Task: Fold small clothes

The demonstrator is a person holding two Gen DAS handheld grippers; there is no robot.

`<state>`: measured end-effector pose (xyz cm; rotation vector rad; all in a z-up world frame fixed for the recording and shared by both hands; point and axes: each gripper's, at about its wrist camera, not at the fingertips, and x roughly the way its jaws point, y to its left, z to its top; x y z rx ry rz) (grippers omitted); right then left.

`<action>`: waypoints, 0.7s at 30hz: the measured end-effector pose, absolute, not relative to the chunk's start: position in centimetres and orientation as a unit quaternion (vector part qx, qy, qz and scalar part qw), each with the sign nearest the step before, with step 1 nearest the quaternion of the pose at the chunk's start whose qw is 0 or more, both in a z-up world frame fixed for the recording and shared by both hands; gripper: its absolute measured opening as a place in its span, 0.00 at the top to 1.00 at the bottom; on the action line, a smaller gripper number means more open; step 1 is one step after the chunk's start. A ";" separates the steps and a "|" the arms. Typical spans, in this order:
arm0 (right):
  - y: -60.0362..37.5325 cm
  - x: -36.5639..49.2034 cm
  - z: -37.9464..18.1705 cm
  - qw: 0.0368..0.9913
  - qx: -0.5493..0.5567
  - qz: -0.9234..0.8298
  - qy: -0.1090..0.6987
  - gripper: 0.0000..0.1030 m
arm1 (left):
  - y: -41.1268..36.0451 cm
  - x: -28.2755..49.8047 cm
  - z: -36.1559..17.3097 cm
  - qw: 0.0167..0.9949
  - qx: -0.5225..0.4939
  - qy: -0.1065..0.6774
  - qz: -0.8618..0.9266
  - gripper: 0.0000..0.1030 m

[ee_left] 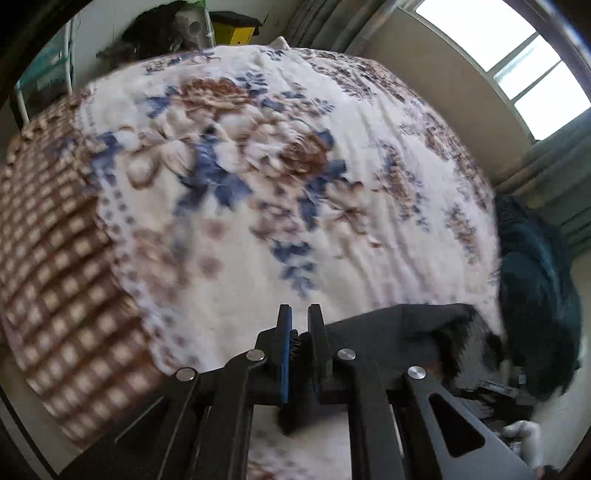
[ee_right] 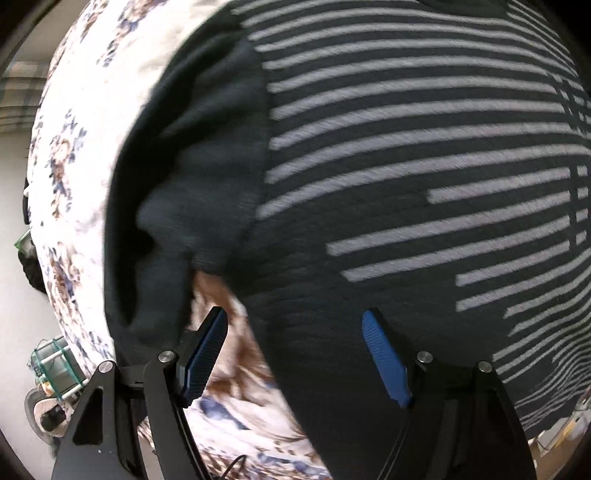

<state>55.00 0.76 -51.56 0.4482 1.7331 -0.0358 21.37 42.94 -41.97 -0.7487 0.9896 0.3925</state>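
A: Clothes on the bed?
B: One dark sweater (ee_right: pixel 369 155) with pale stripes, one sleeve (ee_right: pixel 192 177) showing. One dark teal garment (ee_left: pixel 535 295) at the bed's edge.
A: Bedding?
B: One floral blanket (ee_left: pixel 258 166); one brown checked cover (ee_left: pixel 55 258) beside it.
A: Grippers?
B: Two: left gripper (ee_left: pixel 299 332), right gripper (ee_right: pixel 295 354), two fingers each.
A: Windows?
B: One window (ee_left: pixel 517 62).
A: Else?
B: One yellow box (ee_left: pixel 236 33).

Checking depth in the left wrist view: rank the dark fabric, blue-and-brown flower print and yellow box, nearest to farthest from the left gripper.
1. Dark fabric, pinched in the left gripper.
2. Flower print, mid-blanket, ahead.
3. Yellow box, beyond the bed's far edge.
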 end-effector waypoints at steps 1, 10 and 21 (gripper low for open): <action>0.6 54.9 -51.7 0.623 0.198 -0.017 0.756 0.24 | 43.7 21.8 -43.3 0.781 -0.353 0.478 0.193 0.89; 0.4 54.5 -49.7 0.620 0.195 0.010 0.759 0.24 | 46.7 19.2 -47.1 0.712 -0.435 0.482 0.268 0.45; 1.2 67.9 -47.0 0.691 0.174 0.019 0.701 0.24 | 34.1 38.4 -44.6 0.797 -0.249 0.542 0.090 0.45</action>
